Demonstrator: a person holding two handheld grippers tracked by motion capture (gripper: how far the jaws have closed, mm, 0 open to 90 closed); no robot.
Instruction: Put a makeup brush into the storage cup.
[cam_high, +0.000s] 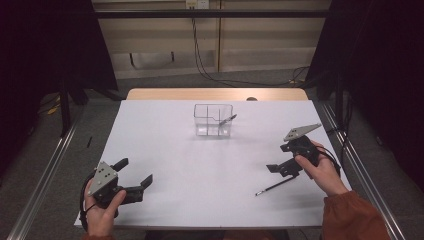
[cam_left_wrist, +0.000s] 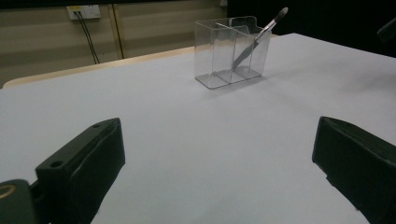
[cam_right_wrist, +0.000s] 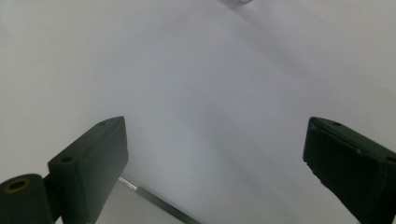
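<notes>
Pen on table: slim black pen with a pale tip (cam_high: 274, 187) lies flat on the white table sheet (cam_high: 200, 170) near the front right, just below the right gripper; in the right gripper view a thin stretch of it (cam_right_wrist: 159, 200) crosses the bottom between the jaws.
Left gripper: black two-jaw gripper with a grey three-cornered plate (cam_high: 135, 175), held in the person's left hand (cam_high: 102, 212) at the front left corner, jaws spread wide, clasping nothing, close above the sheet.
Organiser: clear plastic box with compartments (cam_high: 214, 120) stands upright at the far middle of the sheet, well apart from both grippers.
Second pen: slim dark pen with a light cap (cam_left_wrist: 259, 37) leans tilted in the organiser's right-hand compartment, its tip poking above the rim.
Right gripper: matching black gripper (cam_high: 280, 159), held in the right hand (cam_high: 325, 172) with a rust-coloured sleeve (cam_high: 355, 217), jaws parted wide and empty, just above the pen on the table, apparently not touching it.
</notes>
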